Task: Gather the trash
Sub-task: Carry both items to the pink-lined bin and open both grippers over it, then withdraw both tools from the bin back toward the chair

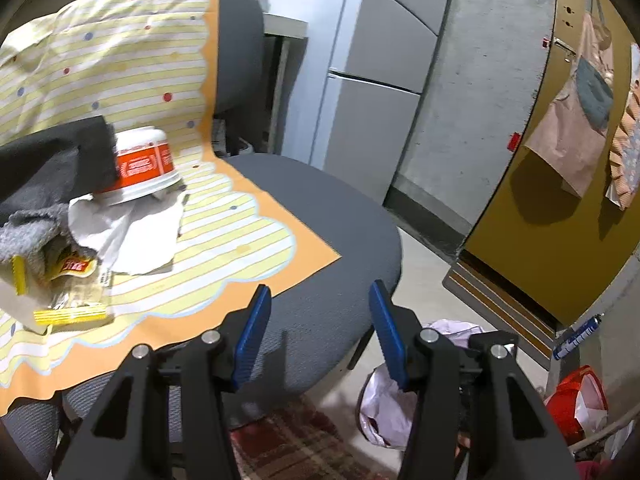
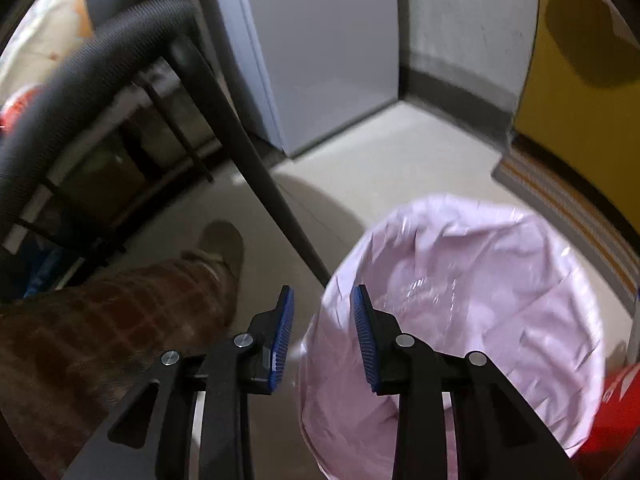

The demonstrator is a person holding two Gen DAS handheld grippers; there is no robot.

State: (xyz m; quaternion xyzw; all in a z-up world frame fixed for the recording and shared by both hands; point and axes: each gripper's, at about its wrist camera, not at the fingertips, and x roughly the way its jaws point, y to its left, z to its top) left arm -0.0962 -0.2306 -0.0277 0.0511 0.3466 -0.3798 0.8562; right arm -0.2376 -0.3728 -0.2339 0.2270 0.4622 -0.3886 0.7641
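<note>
Yellow-striped dotted cloth with orange edge, grey chair seat, orange-and-white cup, pink bin bag, blue gripper pads.

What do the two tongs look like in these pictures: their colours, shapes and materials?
Both look alike. The left tongs have black angular arms with triangular cut-outs, round silver pivot pins, and two flat blue ribbed pads. The right tongs show the same black linkage, silver pins and blue ribbed pads. No cables, markings or sleeves are visible.
</note>
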